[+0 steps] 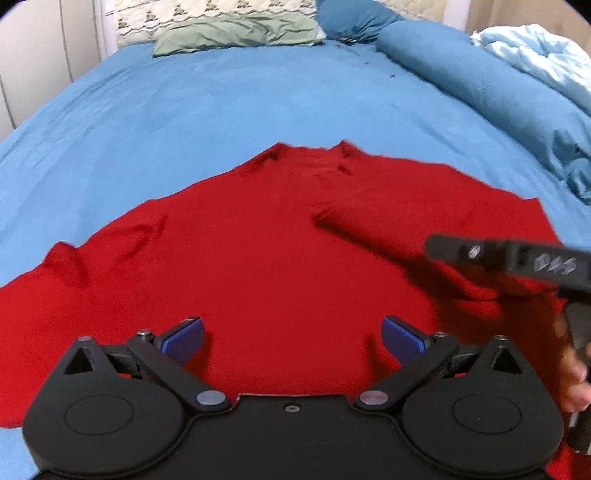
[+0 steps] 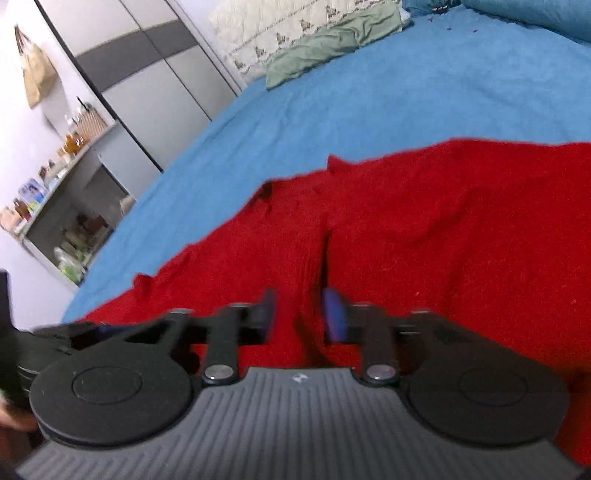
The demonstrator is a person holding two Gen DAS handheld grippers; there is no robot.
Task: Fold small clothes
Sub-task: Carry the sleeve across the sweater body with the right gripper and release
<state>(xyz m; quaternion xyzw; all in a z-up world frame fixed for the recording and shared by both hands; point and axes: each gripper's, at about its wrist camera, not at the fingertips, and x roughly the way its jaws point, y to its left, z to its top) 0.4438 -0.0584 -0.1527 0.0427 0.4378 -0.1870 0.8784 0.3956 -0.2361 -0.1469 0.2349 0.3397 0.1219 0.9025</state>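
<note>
A red shirt (image 1: pixel 266 240) lies spread flat on the blue bed sheet (image 1: pixel 221 99), collar at the far side. My left gripper (image 1: pixel 293 336) is open and empty, its blue pads just above the shirt's near hem. My right gripper (image 2: pixel 299 314) hovers over the shirt (image 2: pixel 424 229), its jaws a small gap apart with a raised ridge of red cloth running between them; whether the pads touch the cloth cannot be told through the blur. The right gripper also shows in the left wrist view (image 1: pixel 517 258), at the right over the shirt's right side.
A green pillow (image 1: pixel 236 35) and a patterned headboard cushion (image 1: pixel 207 13) lie at the bed's head. A rolled blue duvet (image 1: pixel 491 96) and pale blue blanket (image 1: pixel 543 51) lie along the right. A wardrobe (image 2: pixel 147 81) and cluttered shelves (image 2: pixel 62 206) stand left of the bed.
</note>
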